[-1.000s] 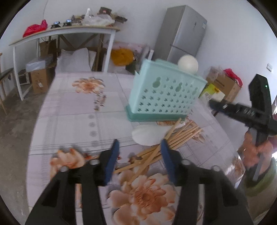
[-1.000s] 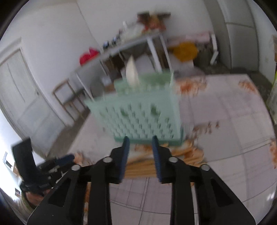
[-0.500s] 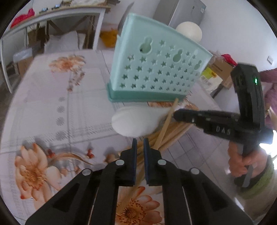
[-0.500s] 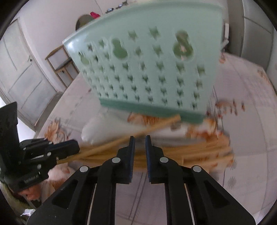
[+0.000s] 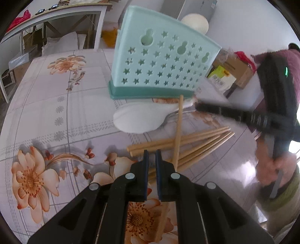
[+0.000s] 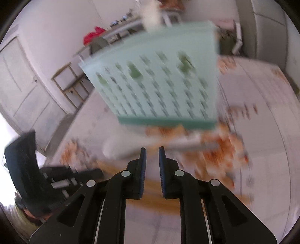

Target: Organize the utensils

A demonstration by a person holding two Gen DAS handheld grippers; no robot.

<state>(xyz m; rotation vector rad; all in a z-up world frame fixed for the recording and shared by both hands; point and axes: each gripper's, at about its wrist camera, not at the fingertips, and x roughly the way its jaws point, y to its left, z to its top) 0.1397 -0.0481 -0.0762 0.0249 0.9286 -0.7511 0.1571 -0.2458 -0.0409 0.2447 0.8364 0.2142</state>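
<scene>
A mint star-punched utensil basket point(image 5: 159, 62) point(image 6: 159, 84) stands on the table, with a white spoon head point(image 5: 195, 22) sticking out of its top. In front of it lies a white spoon point(image 5: 136, 120) and a pile of wooden chopsticks point(image 5: 196, 142). My left gripper point(image 5: 151, 155) is shut on one chopstick point(image 5: 178, 127), which slants up toward the basket's base. My right gripper point(image 6: 151, 150) point(image 5: 196, 108) hovers over the white spoon's handle. Its jaws are opening, the gap is narrow, and nothing shows between them. The right wrist view is blurred.
A floral tablecloth point(image 5: 56, 112) covers the table. A person's hand point(image 5: 271, 169) holds the right gripper at the table's right edge. Cardboard boxes point(image 5: 238, 69), a fridge point(image 5: 189, 7) and a white side table point(image 5: 56, 15) stand behind. A door point(image 6: 22, 84) is at the left.
My left jaws went from wide open to shut on a chopstick and dropped closer to the pile. The right gripper came down toward the spoon and its jaws narrowed.
</scene>
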